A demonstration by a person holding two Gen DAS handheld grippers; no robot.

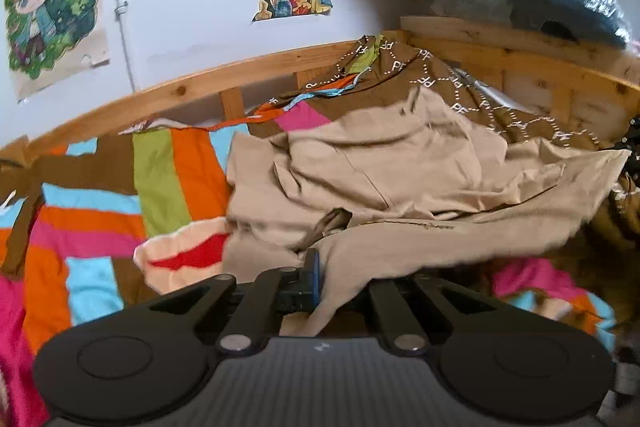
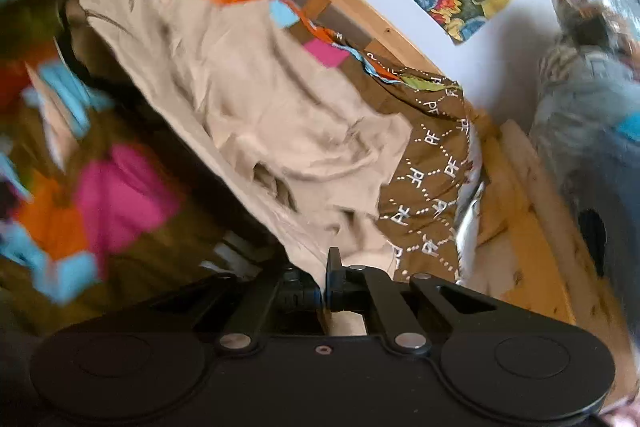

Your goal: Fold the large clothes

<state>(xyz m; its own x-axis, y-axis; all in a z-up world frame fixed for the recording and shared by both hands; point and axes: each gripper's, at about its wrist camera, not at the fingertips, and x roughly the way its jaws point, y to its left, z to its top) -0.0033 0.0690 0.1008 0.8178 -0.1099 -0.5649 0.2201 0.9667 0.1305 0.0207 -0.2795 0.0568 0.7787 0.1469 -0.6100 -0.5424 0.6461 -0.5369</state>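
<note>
Left wrist: beige garment (image 1: 384, 167) crumpled, stretched over the patchwork bedspread (image 1: 100, 211); left gripper (image 1: 320, 275) and right gripper (image 2: 326, 267) each clamp an edge.

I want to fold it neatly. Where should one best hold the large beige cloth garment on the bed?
Along its near hem, from the bed's open side. The beige cloth garment drapes toward both cameras; left gripper and right gripper each pinch that edge, apart, so it can spread flat.

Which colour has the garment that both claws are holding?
Plain beige garment, no pattern; the left wrist view shows it best.
</note>
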